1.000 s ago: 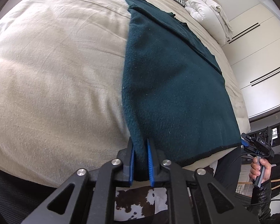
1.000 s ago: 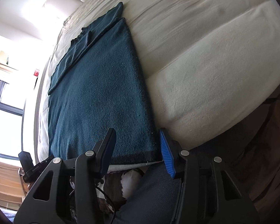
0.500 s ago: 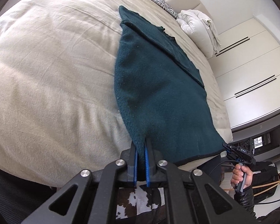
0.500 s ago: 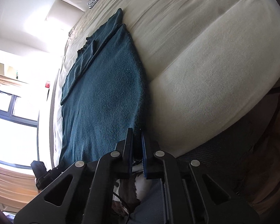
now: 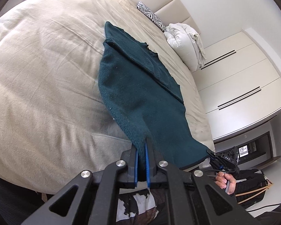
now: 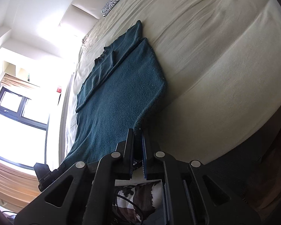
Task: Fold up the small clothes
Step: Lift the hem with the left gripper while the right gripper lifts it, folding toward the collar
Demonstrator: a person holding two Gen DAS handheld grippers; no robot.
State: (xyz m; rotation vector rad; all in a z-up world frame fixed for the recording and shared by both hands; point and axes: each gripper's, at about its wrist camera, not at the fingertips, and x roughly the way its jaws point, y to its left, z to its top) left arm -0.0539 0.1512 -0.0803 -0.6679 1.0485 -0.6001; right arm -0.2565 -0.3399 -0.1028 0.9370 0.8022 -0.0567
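Note:
A dark teal knit garment (image 5: 138, 86) lies lengthwise on a beige bed (image 5: 43, 78), its sleeves folded in over the far part. My left gripper (image 5: 142, 146) is shut on the garment's near left hem corner and lifts it off the bed. My right gripper (image 6: 138, 135) is shut on the near right hem corner of the garment (image 6: 118, 97), also raised. The right gripper (image 5: 215, 154) shows in the left wrist view at the hem's other end, with the hand holding it. The near hem hangs stretched between the two grippers.
A zebra-print pillow (image 5: 151, 17) and a white bundled duvet (image 5: 185, 37) lie at the head of the bed. White wardrobe doors (image 5: 239, 86) stand to the right. A window (image 6: 15, 123) is on the left side. A cowhide-pattern rug (image 5: 134, 204) lies below the bed's edge.
The right gripper closed on the hem corner. Both grippers have lifted the near hem up and away from the bed edge, and the garment's near part now rises off the bed.

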